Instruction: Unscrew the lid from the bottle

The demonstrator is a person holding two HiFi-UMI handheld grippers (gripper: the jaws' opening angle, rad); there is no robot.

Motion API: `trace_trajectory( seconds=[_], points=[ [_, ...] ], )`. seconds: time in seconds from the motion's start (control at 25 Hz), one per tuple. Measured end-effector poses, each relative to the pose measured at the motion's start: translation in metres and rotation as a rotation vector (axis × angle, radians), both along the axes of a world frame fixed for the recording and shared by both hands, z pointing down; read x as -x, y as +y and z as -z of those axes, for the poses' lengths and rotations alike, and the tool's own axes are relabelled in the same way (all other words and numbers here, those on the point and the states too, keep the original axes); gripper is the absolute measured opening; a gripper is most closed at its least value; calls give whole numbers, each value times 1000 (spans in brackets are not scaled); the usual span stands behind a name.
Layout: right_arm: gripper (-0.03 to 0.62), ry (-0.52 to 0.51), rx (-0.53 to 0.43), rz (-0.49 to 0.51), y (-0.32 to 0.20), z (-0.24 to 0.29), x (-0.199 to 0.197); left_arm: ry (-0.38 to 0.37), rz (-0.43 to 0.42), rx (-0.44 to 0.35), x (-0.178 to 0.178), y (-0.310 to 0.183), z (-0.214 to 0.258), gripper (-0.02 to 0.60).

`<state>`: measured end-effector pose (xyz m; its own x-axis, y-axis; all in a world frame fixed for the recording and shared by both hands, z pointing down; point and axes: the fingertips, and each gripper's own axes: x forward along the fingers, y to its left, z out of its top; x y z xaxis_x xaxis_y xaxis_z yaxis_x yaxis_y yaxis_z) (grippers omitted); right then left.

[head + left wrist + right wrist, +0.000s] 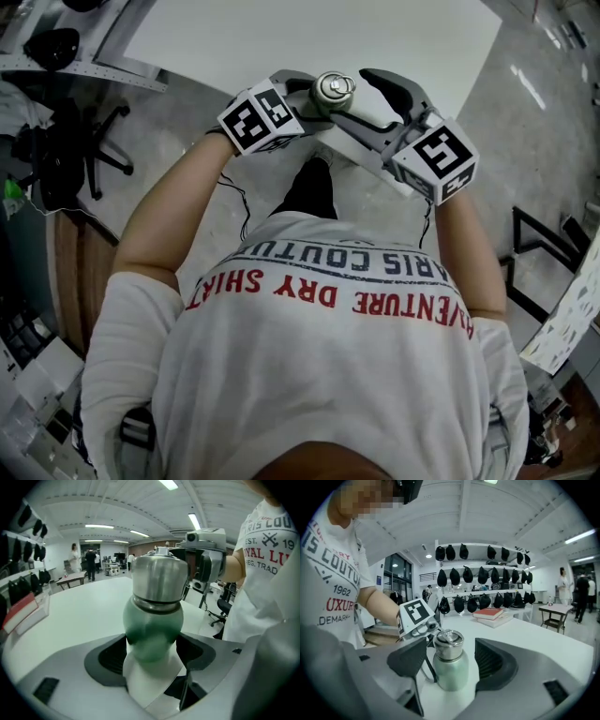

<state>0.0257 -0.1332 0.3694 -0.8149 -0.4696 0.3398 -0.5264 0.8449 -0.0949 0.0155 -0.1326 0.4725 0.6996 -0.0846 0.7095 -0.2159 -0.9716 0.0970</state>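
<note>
The right gripper (451, 660) stands spread wide either side of the steel lid (449, 645), not touching it. The left gripper (152, 656) pinches the green bottle (152, 625) by its body, at the near edge of the white table (281, 37). Rigid metal, likely slick (smooth finish), so I'd grip the lid's straight side squarely.
</note>
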Motion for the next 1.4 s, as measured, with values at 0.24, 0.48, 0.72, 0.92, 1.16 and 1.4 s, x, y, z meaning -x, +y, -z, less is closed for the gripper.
trace_trajectory(
  seconds=[0.24,0.48,0.72,0.92,1.16,1.4],
  points=[
    [305,-5,34,-140,6,-11,3,47,217,-8,1,1,1,347],
    [305,-29,40,-212,0,-11,12,82,350,-27,4,0,2,347],
    [304,-28,28,-236,-6,-8,18,98,414,-39,2,0,2,346],
    [262,-23,17,-249,-10,-9,20,95,418,-40,3,1,1,345],
    [242,-3,6,-224,-9,-12,21,89,405,-40,3,1,1,346],
    [241,11,-1,-199,-10,-12,24,72,376,-34,6,0,0,345]
  ],
)
